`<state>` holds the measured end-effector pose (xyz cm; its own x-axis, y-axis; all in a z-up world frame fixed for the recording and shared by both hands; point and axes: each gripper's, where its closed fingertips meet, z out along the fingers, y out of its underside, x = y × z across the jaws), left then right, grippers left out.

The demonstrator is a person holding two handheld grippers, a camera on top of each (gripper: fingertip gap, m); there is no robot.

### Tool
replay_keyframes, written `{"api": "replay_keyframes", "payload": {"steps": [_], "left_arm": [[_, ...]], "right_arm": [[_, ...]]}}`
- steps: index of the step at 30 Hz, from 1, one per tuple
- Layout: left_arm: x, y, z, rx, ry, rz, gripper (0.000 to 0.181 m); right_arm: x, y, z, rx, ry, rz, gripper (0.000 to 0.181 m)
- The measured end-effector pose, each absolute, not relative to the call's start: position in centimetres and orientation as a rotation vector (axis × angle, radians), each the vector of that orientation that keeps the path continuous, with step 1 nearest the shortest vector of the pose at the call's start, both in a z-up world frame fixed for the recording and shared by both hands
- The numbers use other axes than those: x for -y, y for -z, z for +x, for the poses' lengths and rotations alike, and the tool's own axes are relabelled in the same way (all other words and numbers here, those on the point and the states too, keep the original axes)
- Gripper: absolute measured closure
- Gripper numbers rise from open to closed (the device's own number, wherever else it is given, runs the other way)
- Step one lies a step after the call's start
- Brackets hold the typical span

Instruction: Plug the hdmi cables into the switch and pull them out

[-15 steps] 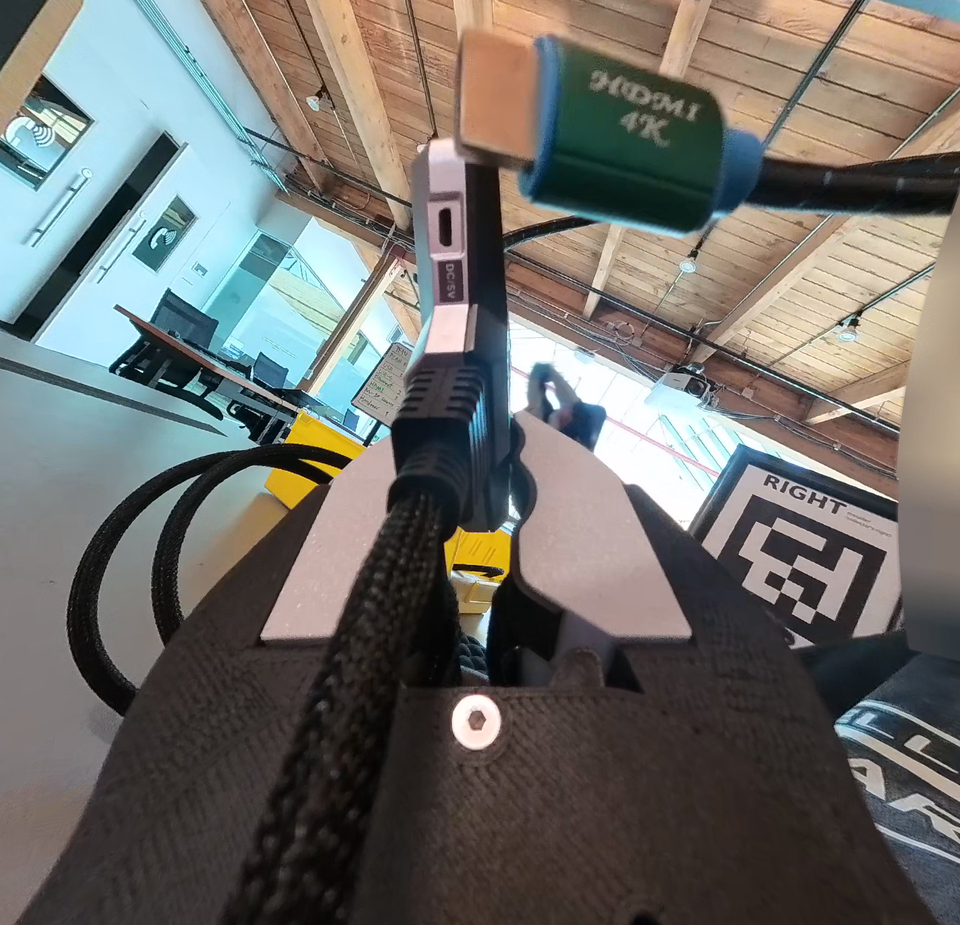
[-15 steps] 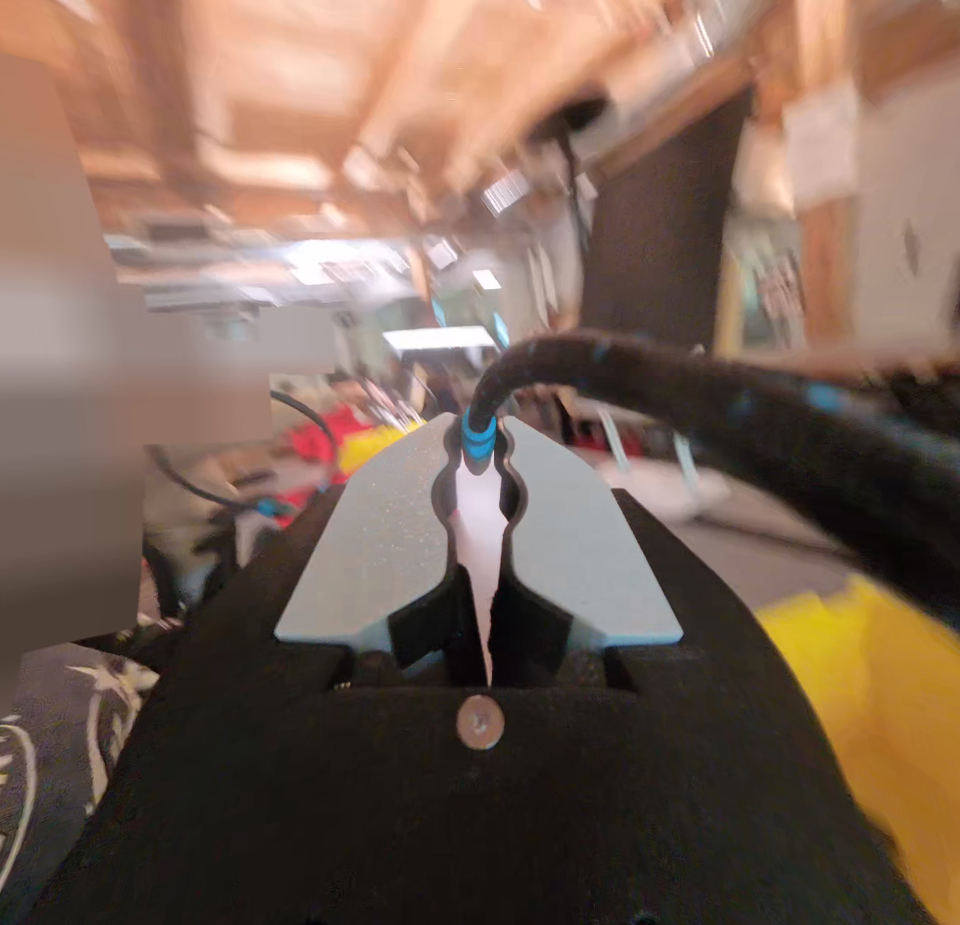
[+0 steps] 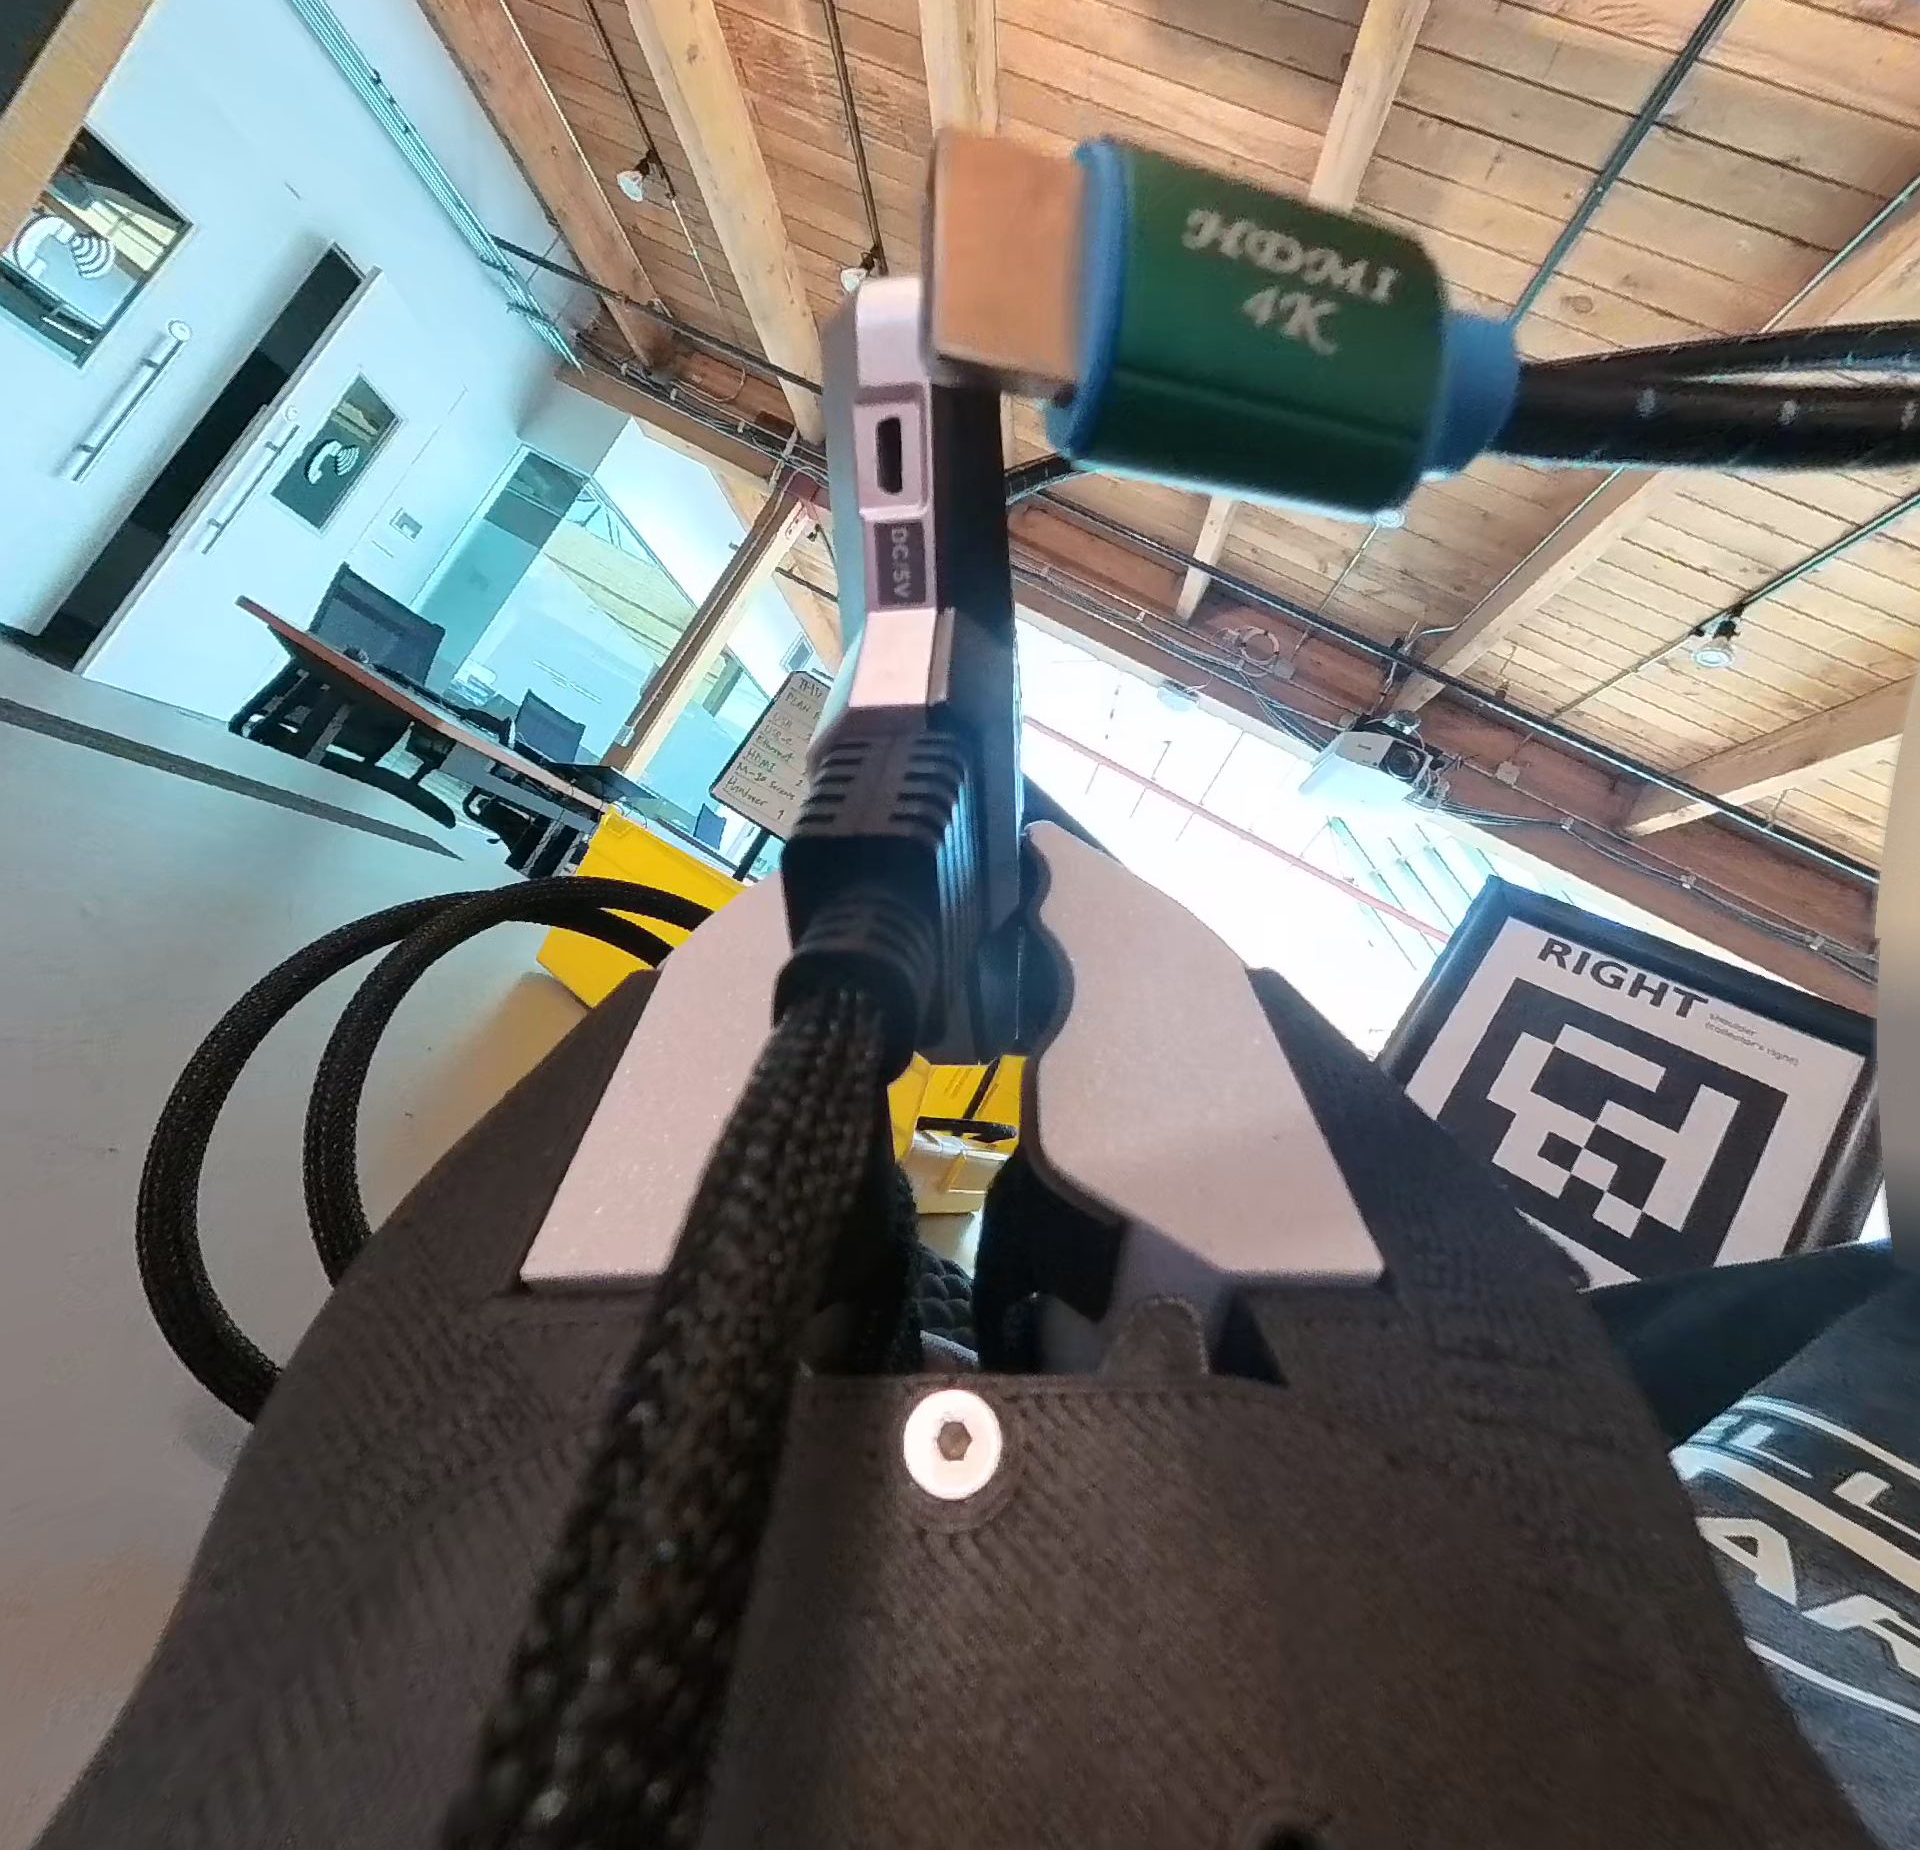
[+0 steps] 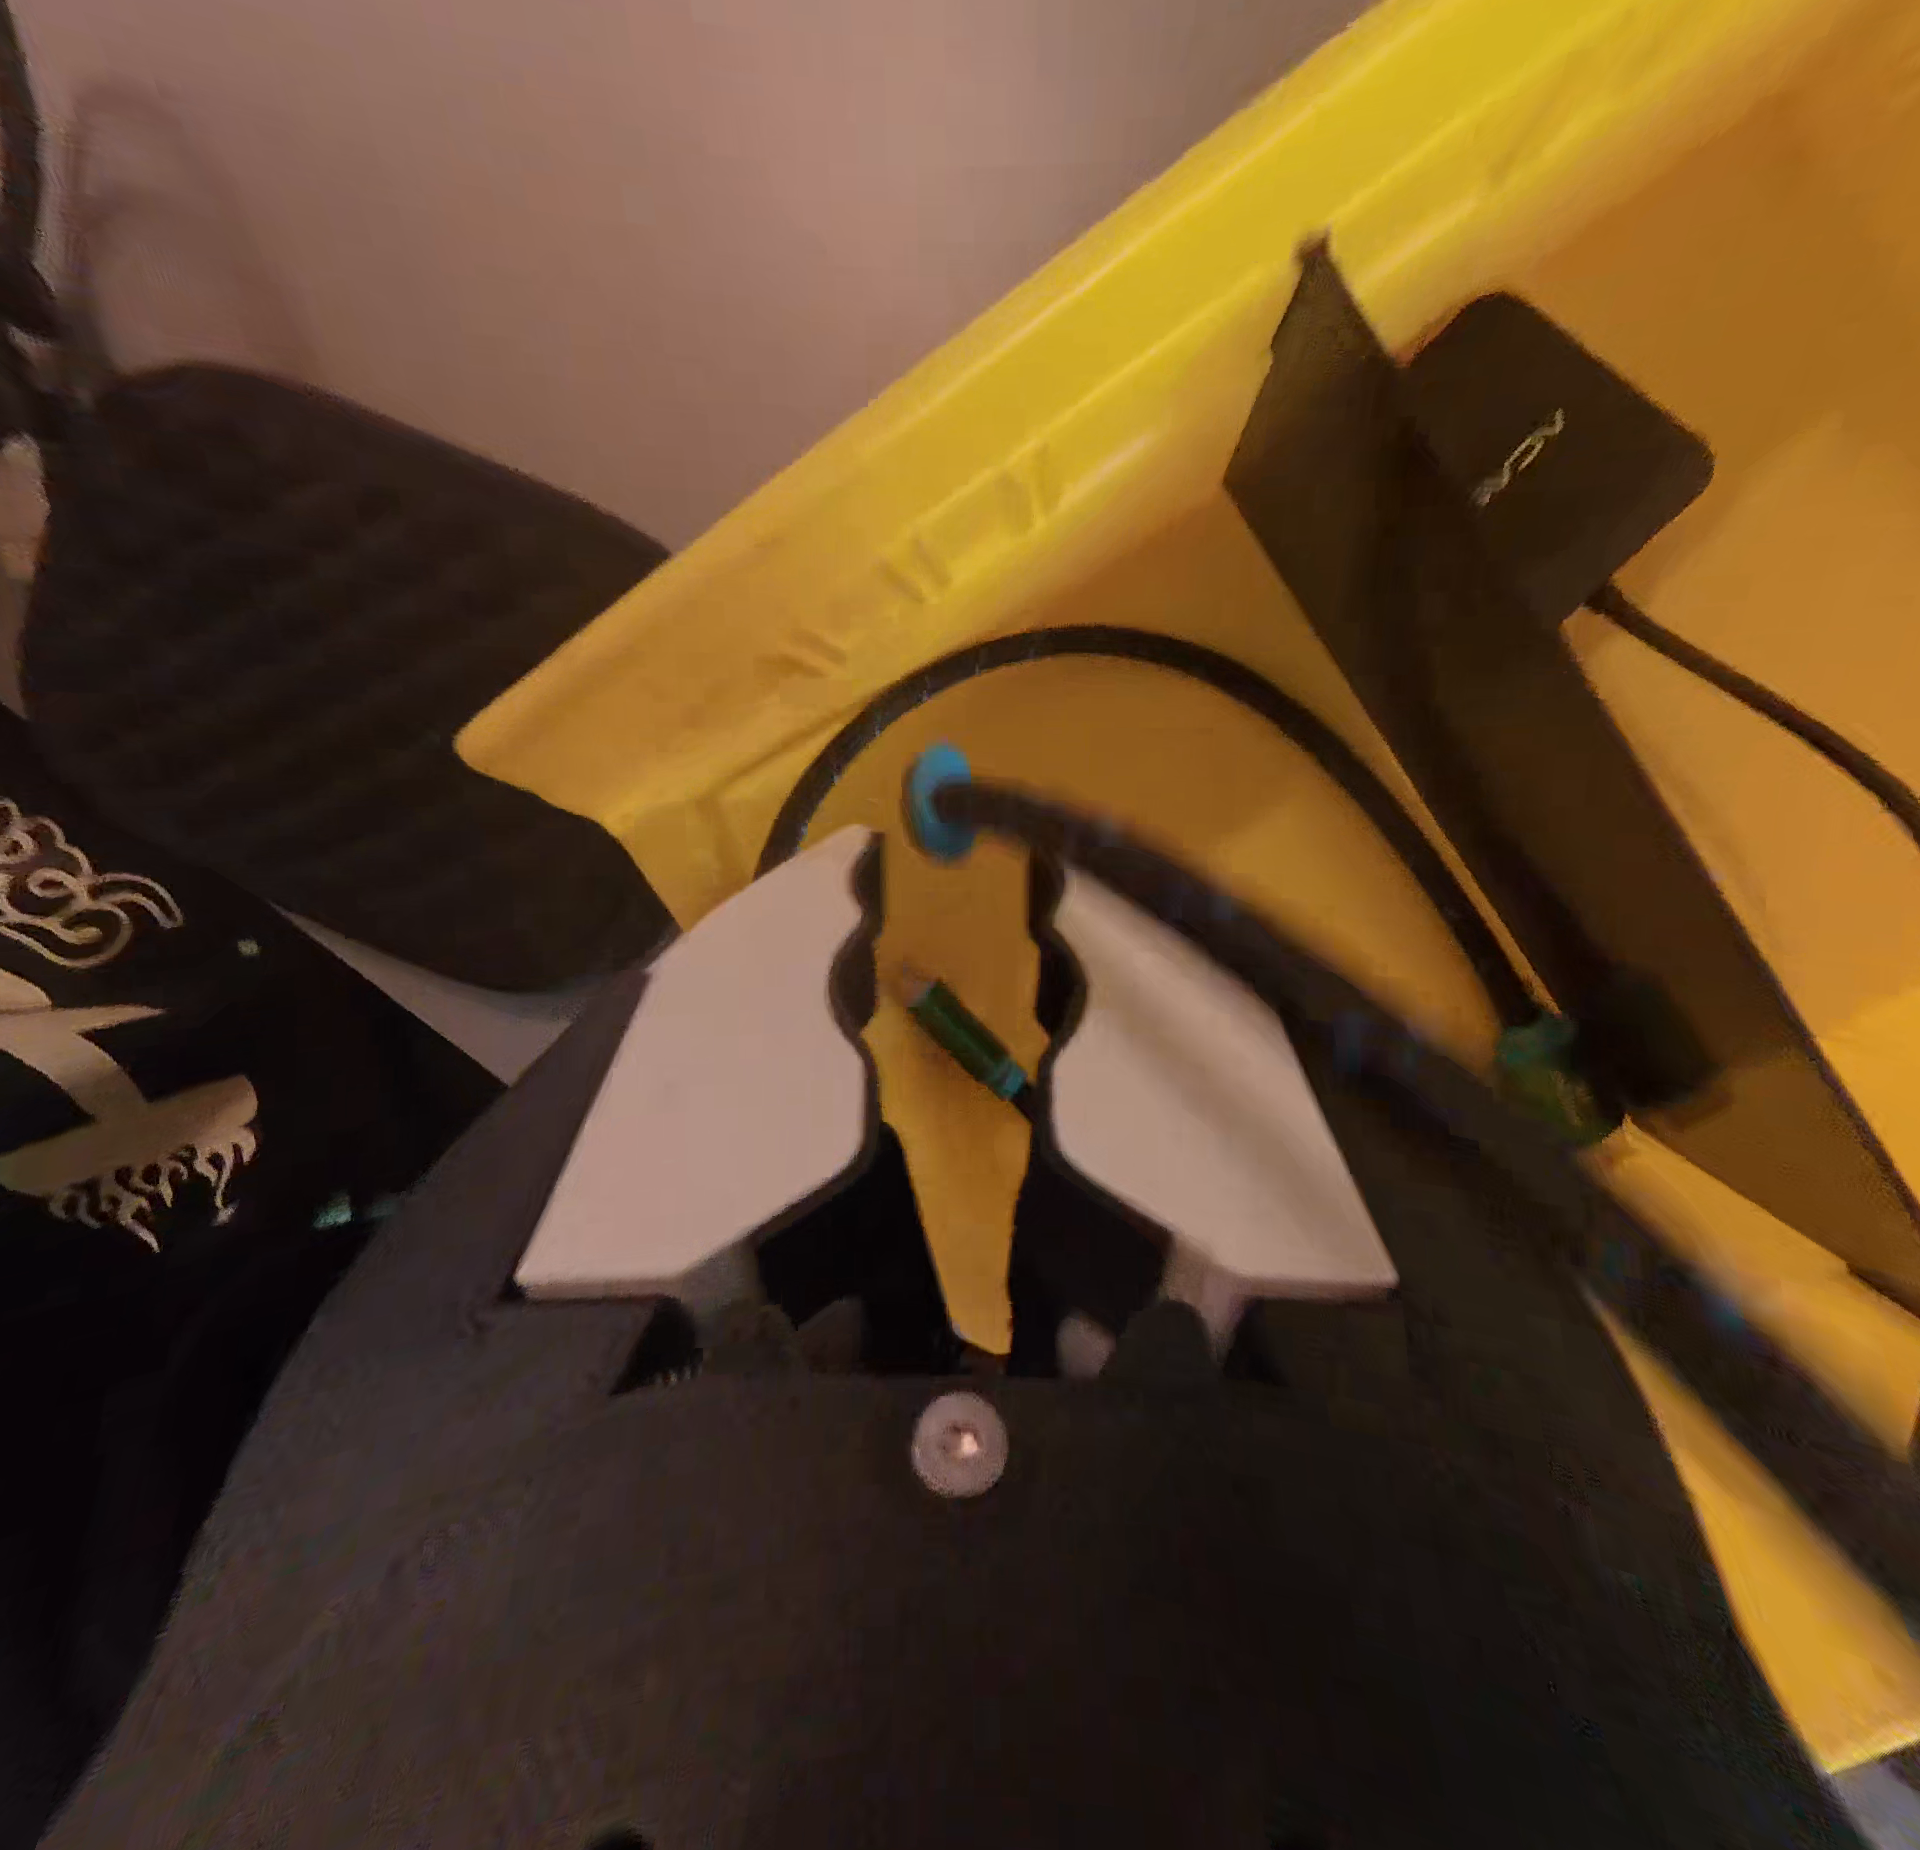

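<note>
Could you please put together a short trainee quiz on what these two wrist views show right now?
1. True or false: the green HDMI plug is fully seated in the switch.
2. What is the left tool clamping? A) the switch B) the green HDMI plug C) the yellow bin
3. In the right wrist view, are the fingers of the right tool apart or closed?

Key: 1 false, its gold connector is fully exposed beside the switch's top end. 2 A. 3 apart, with yellow showing between them.
</note>
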<state>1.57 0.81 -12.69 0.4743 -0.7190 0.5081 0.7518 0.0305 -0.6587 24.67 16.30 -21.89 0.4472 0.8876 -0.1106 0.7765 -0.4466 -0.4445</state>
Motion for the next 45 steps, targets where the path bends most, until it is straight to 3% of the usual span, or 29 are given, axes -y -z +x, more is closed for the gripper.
{"api": "replay_keyframes", "payload": {"steps": [2, 4, 11, 15, 23, 25, 30, 32, 38, 43, 45], "left_arm": [[-0.8, 12.7, 1.5, 0.040, 1.134, -1.043, 0.161], [-0.8, 12.7, 1.6, 0.040, 1.133, -1.046, 0.160], [-0.9, 12.8, 1.6, 0.038, 1.131, -1.051, 0.160], [-0.9, 12.8, 1.7, 0.035, 1.131, -1.053, 0.160], [-1.0, 12.9, 1.8, 0.032, 1.133, -1.060, 0.160], [-0.9, 12.9, 1.8, 0.029, 1.135, -1.059, 0.160], [-1.0, 12.9, 1.8, 0.028, 1.134, -1.064, 0.160], [-1.1, 13.0, 1.8, 0.030, 1.132, -1.065, 0.160], [-1.0, 12.9, 1.9, 0.021, 1.126, -1.065, 0.160], [-1.2, 12.4, 2.3, -0.018, 1.070, -1.110, 0.161], [-1.2, 11.7, 2.0, -0.018, 1.081, -1.115, 0.162]], "right_arm": [[-16.0, 22.5, 25.4, 1.441, -0.418, -2.426, 0.122], [-15.8, 22.1, 25.6, 1.436, -0.420, -2.409, 0.110], [-18.6, 14.8, 27.0, 1.209, -0.318, -1.986, 0.118], [-24.8, 9.9, 31.3, 0.729, -0.182, -1.781, 0.142], [-29.6, 16.2, 31.4, 0.700, -0.108, -2.003, 0.145], [-29.6, 17.4, 30.9, 0.761, -0.058, -2.056, 0.162], [-28.1, 18.4, 33.0, 0.784, 0.145, -2.209, 0.169], [-26.9, 19.1, 34.4, 0.772, 0.226, -2.308, 0.181], [-25.5, 21.5, 35.4, 0.817, 0.257, -2.465, 0.172], [-24.2, 13.0, 27.7, 0.868, -0.222, -1.985, 0.138], [-21.5, 8.4, 23.4, 0.937, -0.454, -1.695, 0.133]]}}
